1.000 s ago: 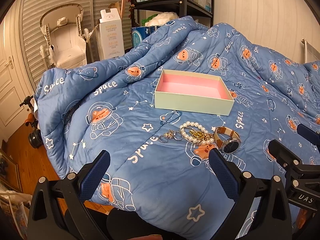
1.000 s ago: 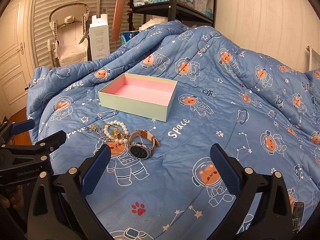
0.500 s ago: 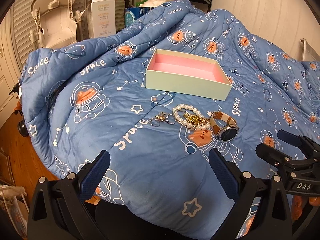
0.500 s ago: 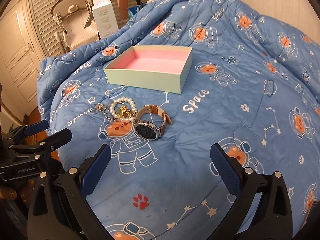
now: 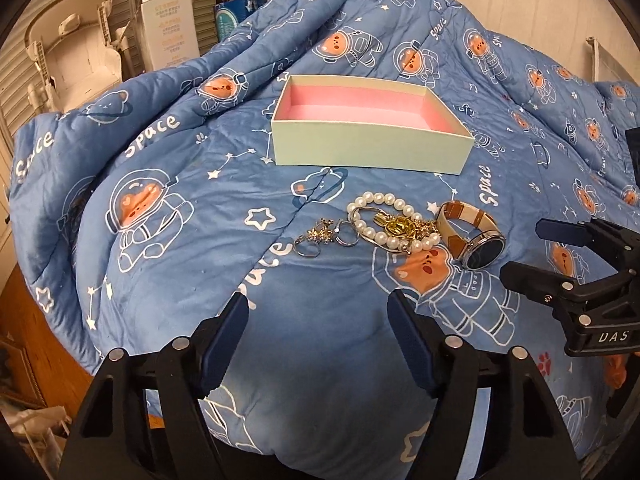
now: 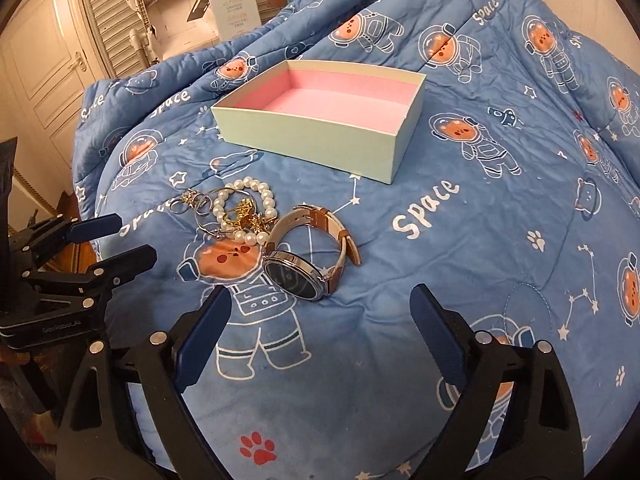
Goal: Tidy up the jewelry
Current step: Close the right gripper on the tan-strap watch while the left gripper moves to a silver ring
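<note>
A pale green box with pink lining sits open and empty on the blue quilt. In front of it lie silver rings, a pearl bracelet around gold pieces, and a watch with a brown and white strap. My left gripper is open and empty, just short of the rings and pearls. My right gripper is open and empty, close in front of the watch.
The blue space-bear quilt covers a bed whose near left edge drops to a wooden floor. A white box and a white chair stand behind the bed. A panelled door is at left.
Both grippers have moved forward and down toward the jewelry, which now looks larger and nearer. The left gripper's fingers stand closer together than before. The jewelry and box have not moved.
</note>
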Demonstrator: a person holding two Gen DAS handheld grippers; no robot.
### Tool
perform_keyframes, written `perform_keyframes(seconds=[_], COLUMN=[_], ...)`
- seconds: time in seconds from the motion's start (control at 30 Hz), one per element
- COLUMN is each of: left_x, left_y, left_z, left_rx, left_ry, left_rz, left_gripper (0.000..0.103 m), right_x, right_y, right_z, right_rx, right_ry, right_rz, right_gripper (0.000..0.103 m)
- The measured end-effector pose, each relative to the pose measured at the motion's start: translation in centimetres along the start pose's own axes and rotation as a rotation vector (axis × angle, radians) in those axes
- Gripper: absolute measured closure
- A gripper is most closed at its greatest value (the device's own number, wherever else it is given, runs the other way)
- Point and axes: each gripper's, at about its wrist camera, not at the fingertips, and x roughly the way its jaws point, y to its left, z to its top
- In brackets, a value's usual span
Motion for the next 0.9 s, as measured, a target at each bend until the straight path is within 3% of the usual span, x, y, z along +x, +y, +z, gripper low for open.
perform_keyframes(seconds=[0.17, 0.47, 0.53, 0.63, 0.73, 0.8, 0.87, 0.9], left_x=[1.0, 2.5, 3.0, 3.7, 3.9, 4.1, 4.1, 4.2], left_y=[1.4, 0.9, 1.0, 1.4, 1.0, 1.2, 1.3, 1.3], left_z=[0.8, 1.0, 1.2, 1.8, 2.1, 2.3, 2.5, 2.6], left_rx=[-0.027, 0.065, 0.078, 0.06, 0.098, 0.103, 0.113, 0.121], left_ry=[-0.015, -0.017, 0.006, 0.047, 0.03, 0.023, 0.018, 0.017], left_rz=[-0.003, 0.014, 0.027, -0.014, -0.004, -0.002, -0.011, -0.01], left_gripper=[0.031, 0.019, 0.019, 0.019, 0.019, 0.022, 0.04, 0.044], right_x=[1.4, 3.7, 4.0, 4.4, 4.5, 4.5, 4.5, 4.5], right_y=[0.3, 0.6, 0.8, 0.9, 1.0, 1.0, 0.9, 0.9], right_z=[0.5, 1.3, 1.4, 1.5, 1.6, 1.7, 1.6, 1.6], right_rx=[-0.037, -0.037, -0.042, -0.036, -0.039, -0.04, -0.036, -0.034], right_ry=[0.012, 0.043, 0.049, 0.055, 0.056, 0.055, 0.054, 0.054], right_rz=[0.002, -0.003, -0.013, -0.017, -0.022, -0.02, -0.016, -0.014], right_gripper=[0.017, 0.034, 0.04, 0.041, 0.044, 0.046, 0.047, 0.047])
